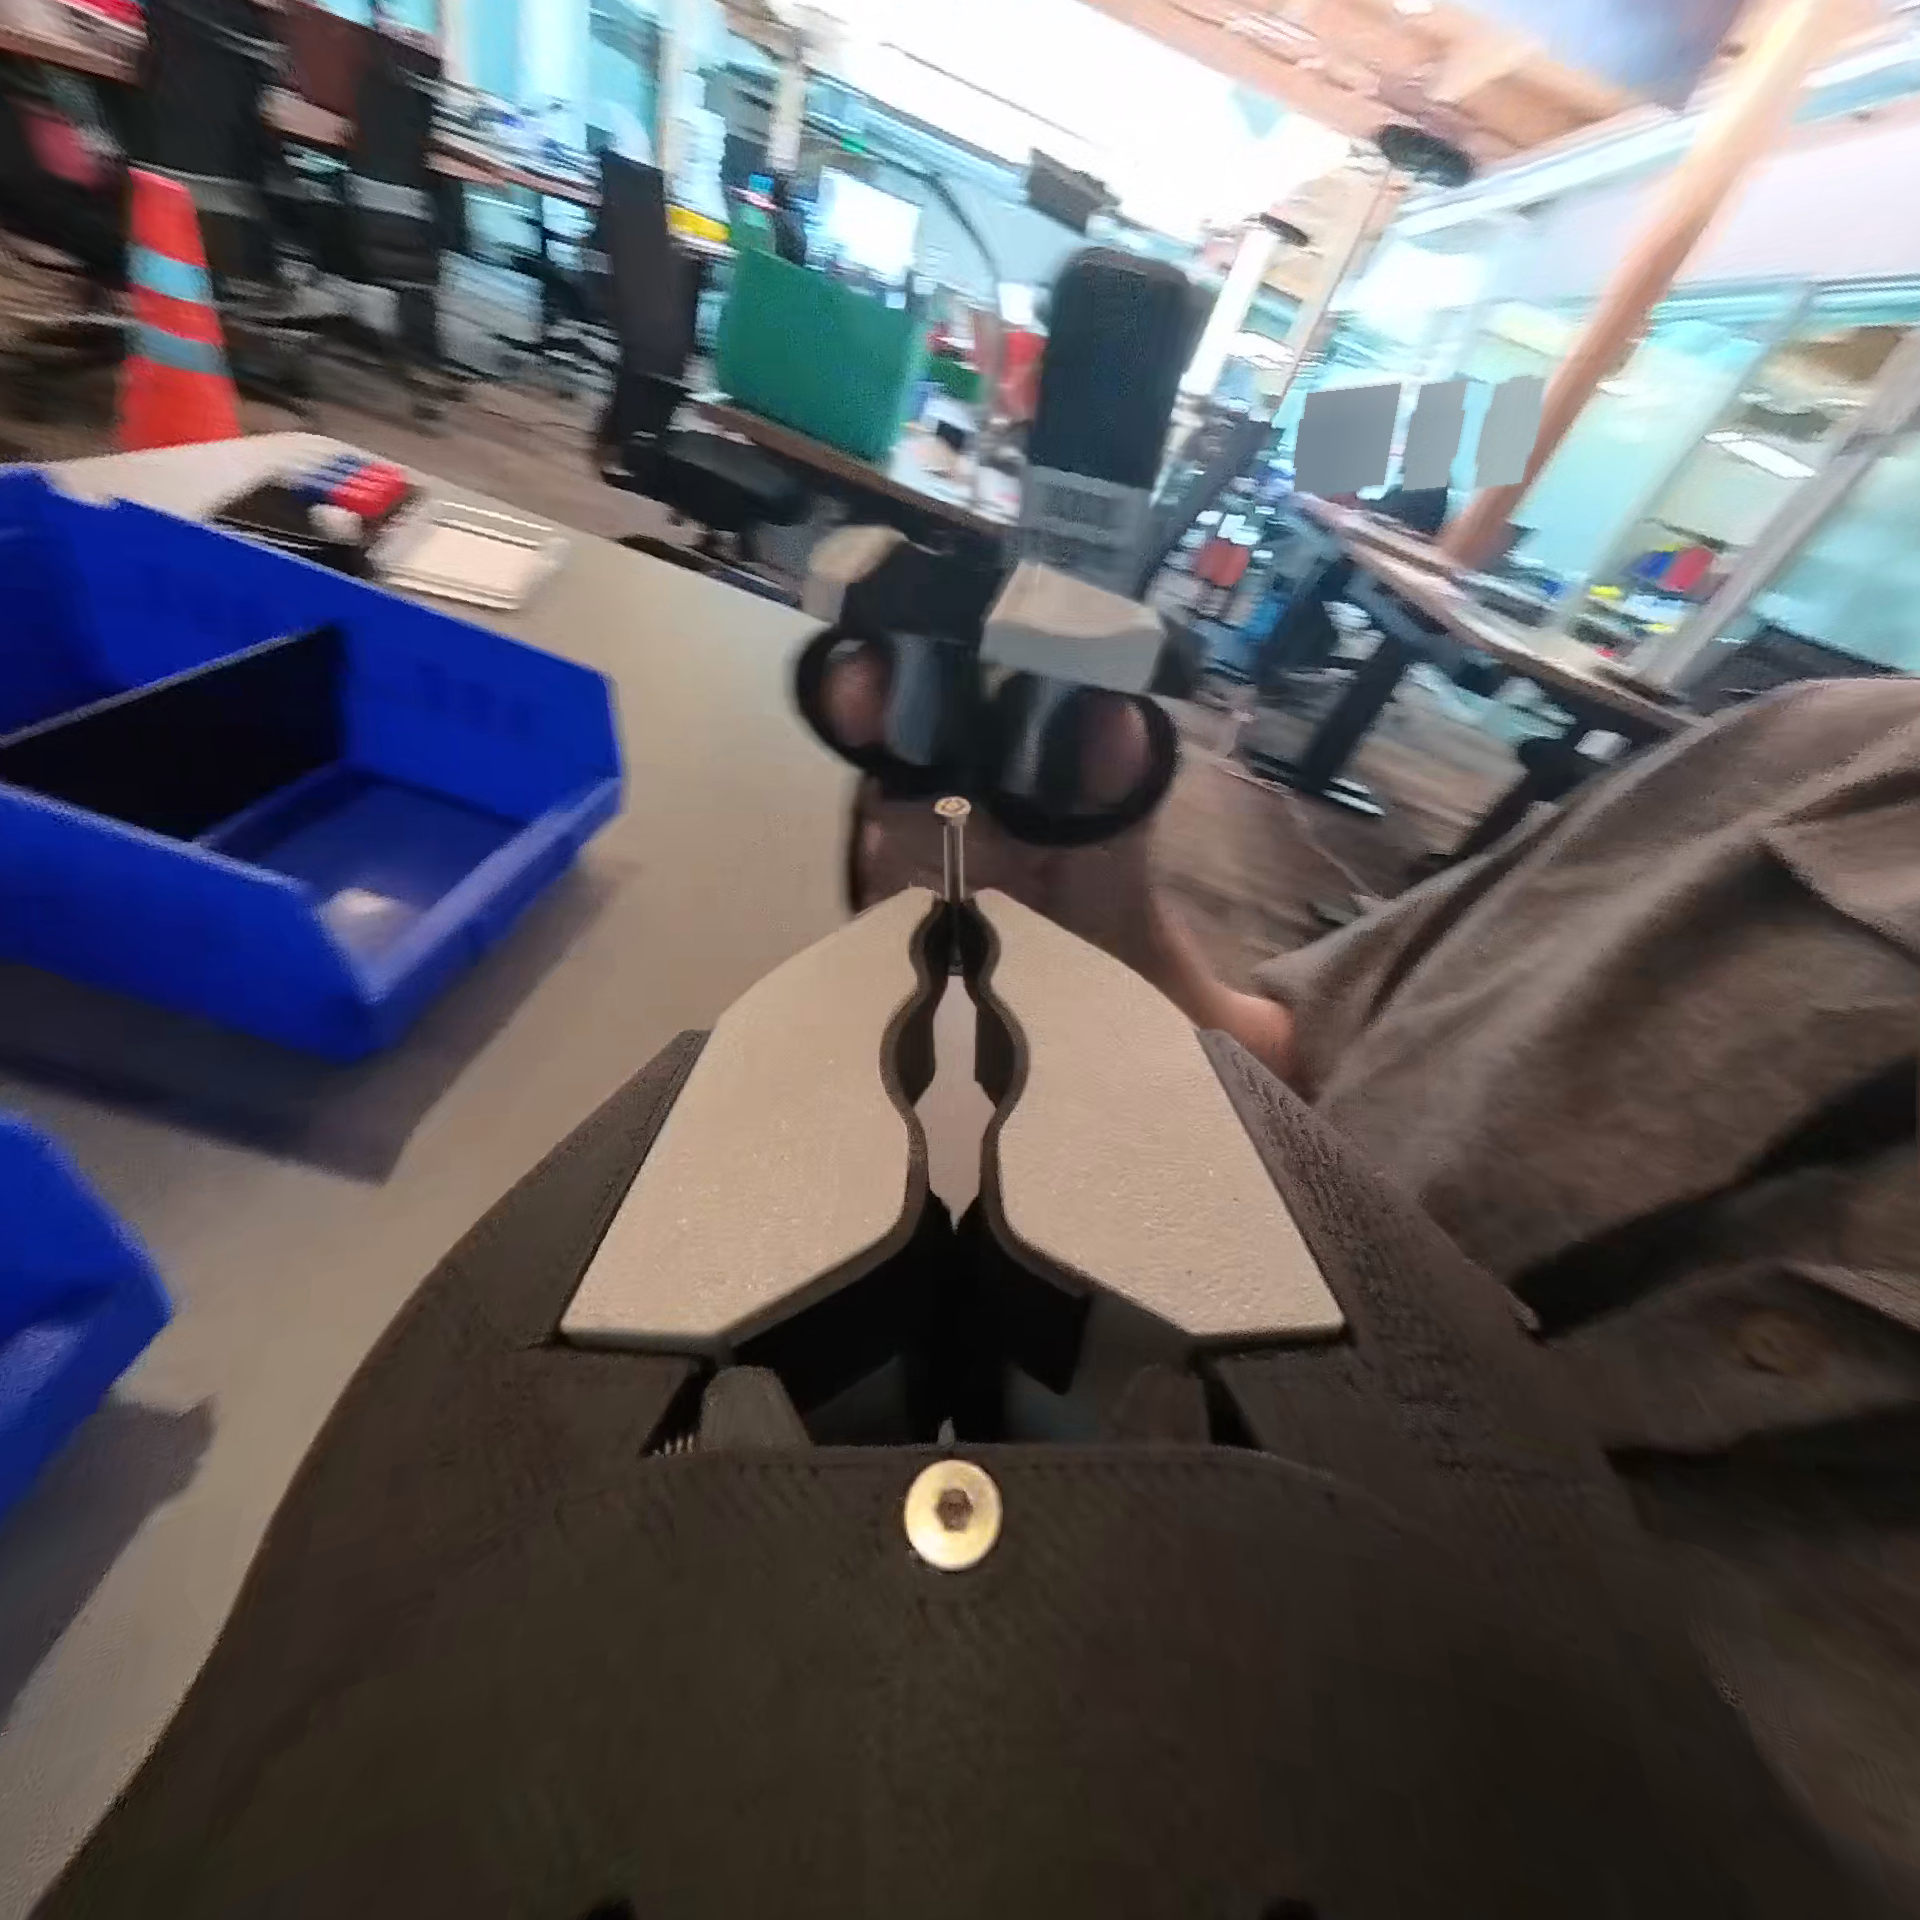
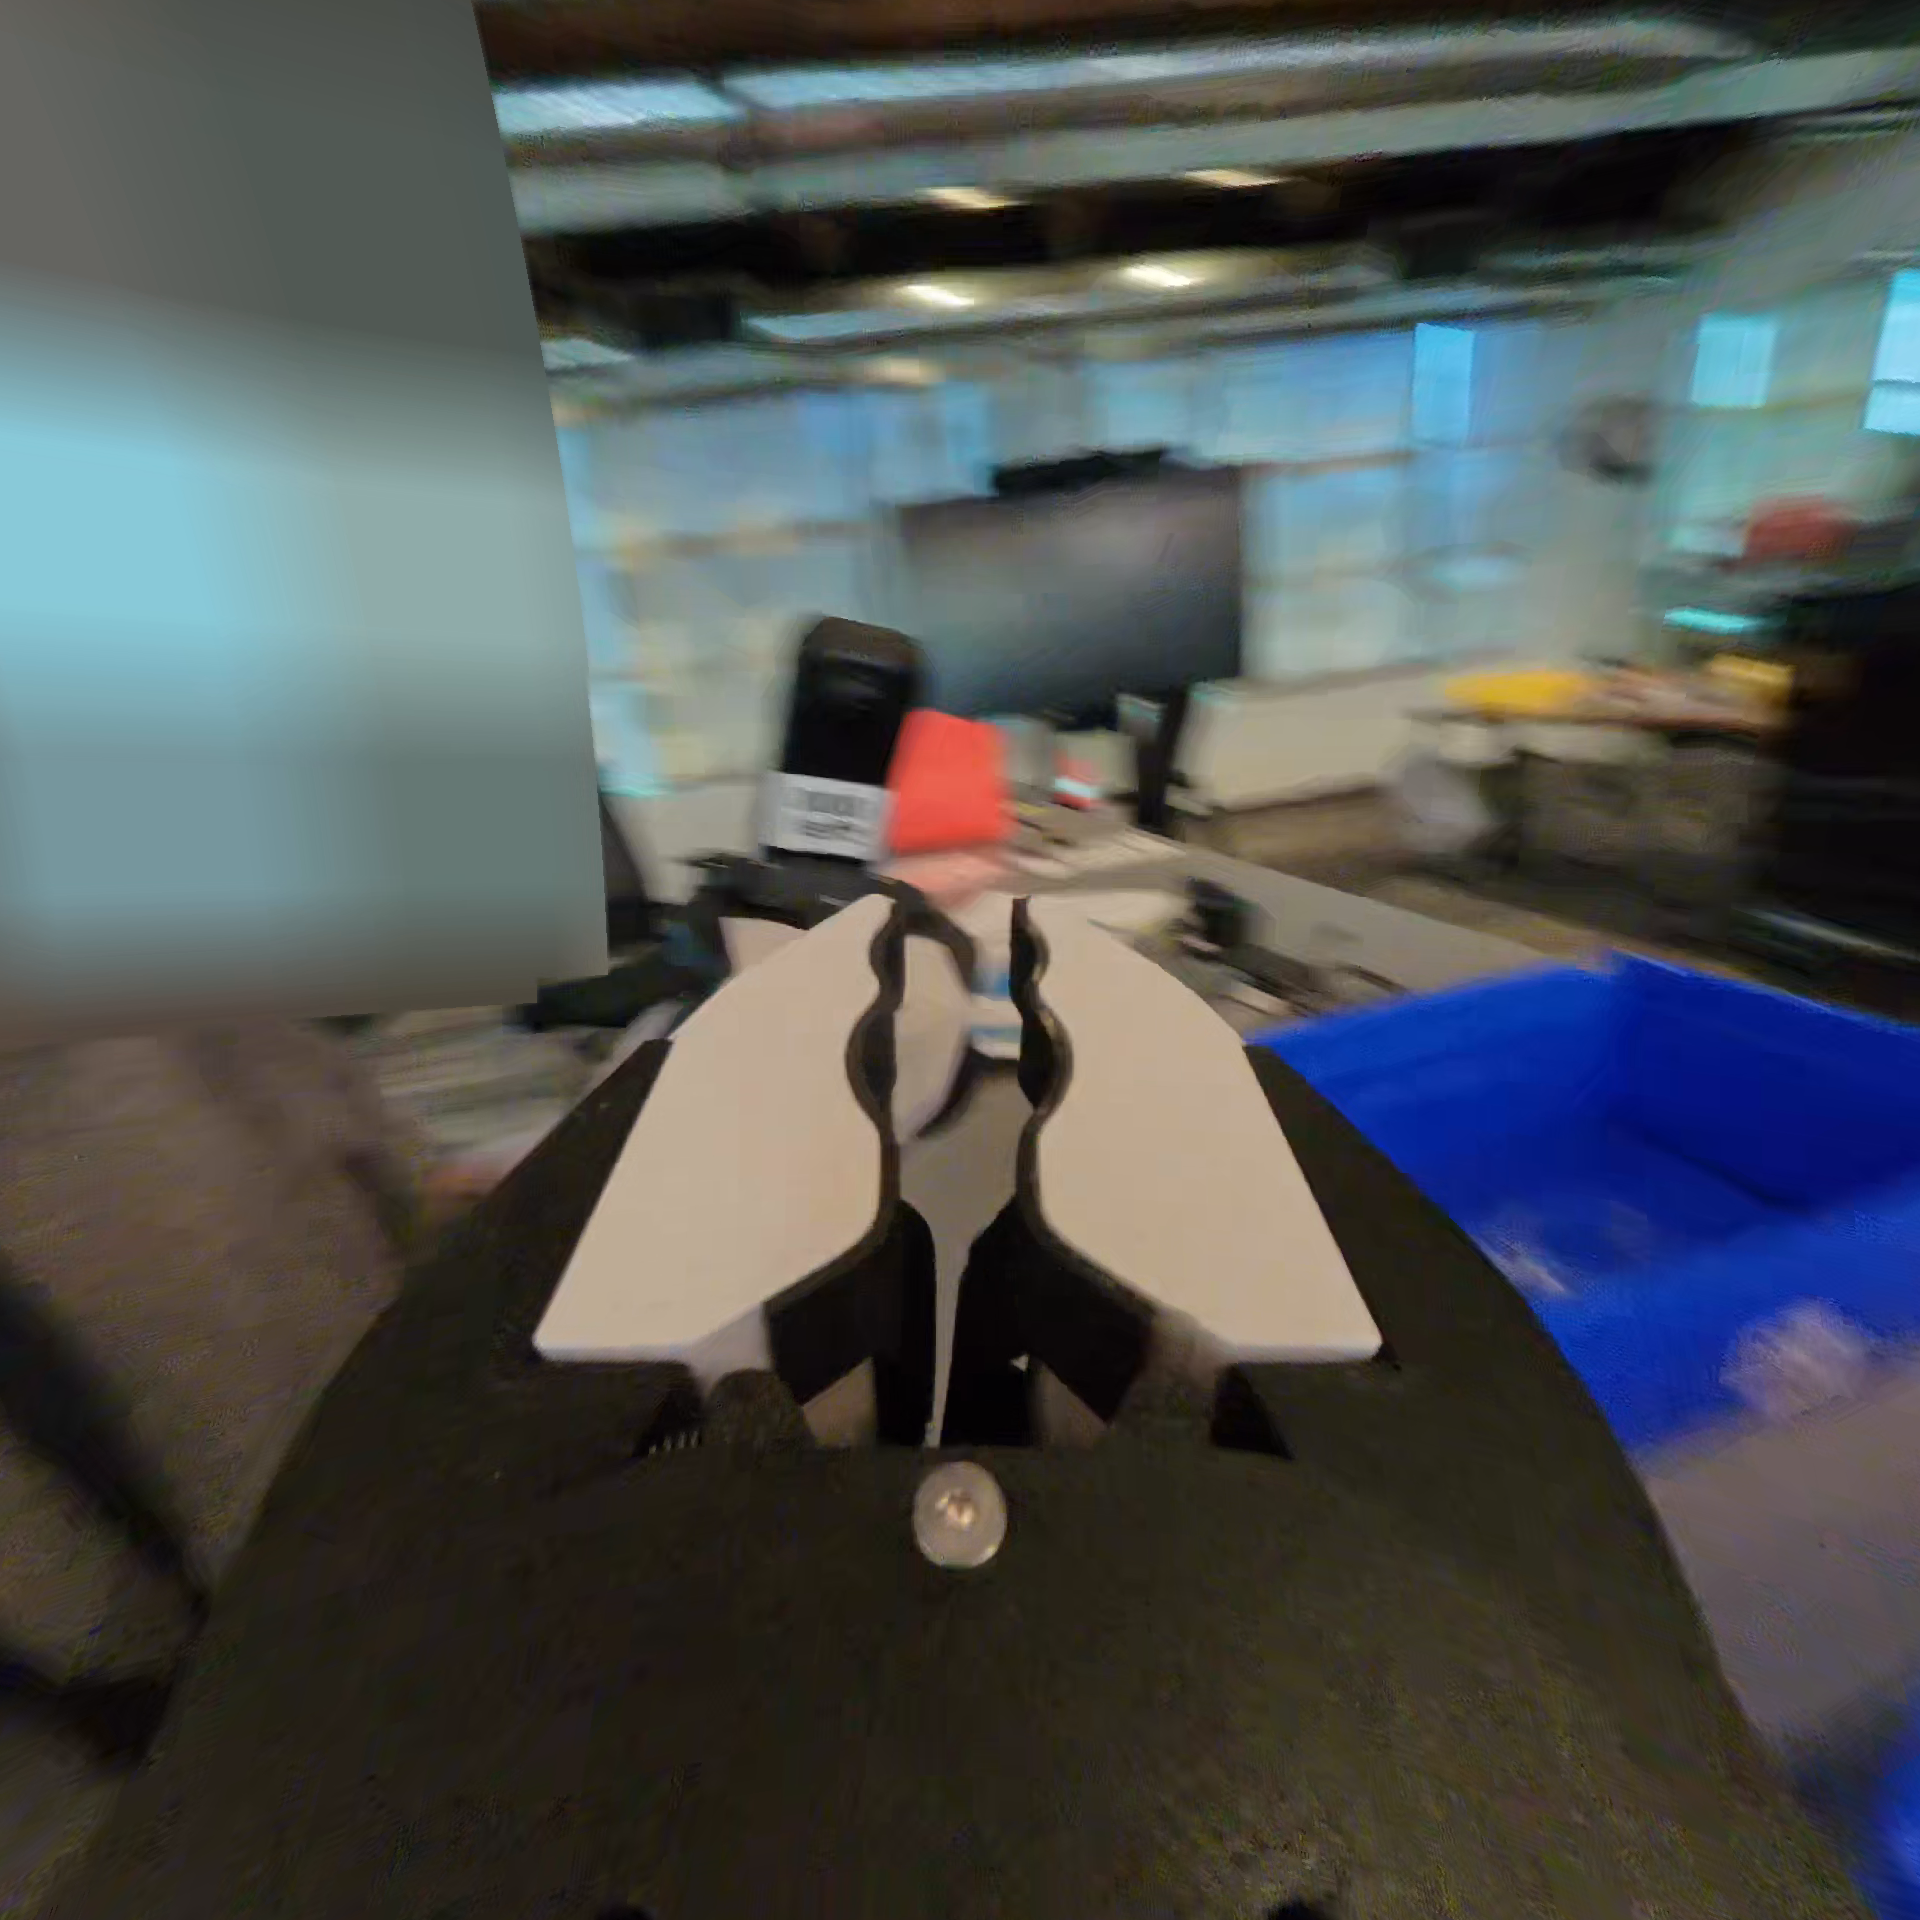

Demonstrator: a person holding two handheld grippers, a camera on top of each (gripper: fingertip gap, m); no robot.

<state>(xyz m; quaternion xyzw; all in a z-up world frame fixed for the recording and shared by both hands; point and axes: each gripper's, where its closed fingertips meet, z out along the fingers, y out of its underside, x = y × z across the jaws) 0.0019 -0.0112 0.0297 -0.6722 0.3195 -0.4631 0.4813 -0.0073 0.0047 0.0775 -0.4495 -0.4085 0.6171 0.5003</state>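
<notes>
Two grippers are in view, each seen from its own wrist camera, and the report runs from the left of the scene to the right. At far left in the left wrist view a blue bin [image 1: 312, 790] with a dark divider sits on the grey table [image 1: 665, 935]; a small pale item lies in its near compartment, too blurred to identify. A second blue bin [image 1: 62, 1299] shows at the lower left edge. The left gripper [image 1: 951, 914] has its jaws drawn nearly together and pinches a slender metal screw [image 1: 952, 847] at the very tips. The screw's long axis runs straight out along the fingers, flat head away from the camera, shank partly hidden between the pads. Just beyond the screw head, and facing it, is the right gripper [image 1: 987, 665] seen from its front; it is the nearer tool to the screw's free end, and they are close but not touching. A person's grey sleeve [image 1: 1621, 1039] fills the right side. In the right wrist view, heavily blurred, the right gripper [image 2: 951, 914] stands partly open with a clear gap between its fingertips and nothing gripped. The left gripper [image 2: 831, 790] lies ahead of it, and a blue bin [image 2: 1662, 1122] is at right. The screw cannot be made out in this view.
</notes>
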